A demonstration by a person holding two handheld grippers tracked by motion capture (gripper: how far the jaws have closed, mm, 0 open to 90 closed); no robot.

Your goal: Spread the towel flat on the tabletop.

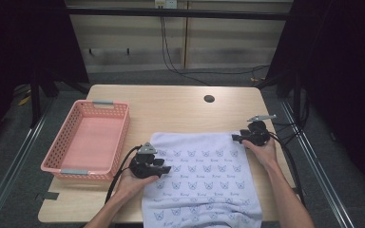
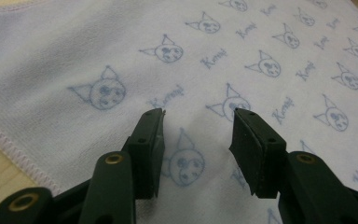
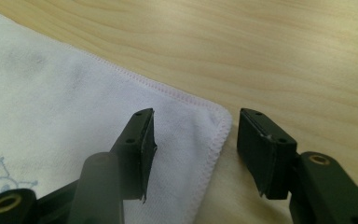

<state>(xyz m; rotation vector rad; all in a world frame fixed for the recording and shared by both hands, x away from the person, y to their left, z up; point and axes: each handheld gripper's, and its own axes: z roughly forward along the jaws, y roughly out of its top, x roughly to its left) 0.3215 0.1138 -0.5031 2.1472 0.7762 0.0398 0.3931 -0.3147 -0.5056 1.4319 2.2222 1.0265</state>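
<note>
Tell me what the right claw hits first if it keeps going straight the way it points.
Most likely the towel: the right claw straddles its stitched far corner, jaws apart, bare table beyond. Depth is unclear.

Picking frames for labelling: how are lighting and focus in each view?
High view: dim, dark surrounds, soft detail, towel print still readable. Left gripper view: evenly lit, print sharp, jaws slightly soft. Right gripper view: towel corner and table grain clear, near jaw blurred.

Bare table (image 1: 171,111) beyond the towel (image 1: 204,175); basket (image 1: 88,140) blocks the left.
</note>
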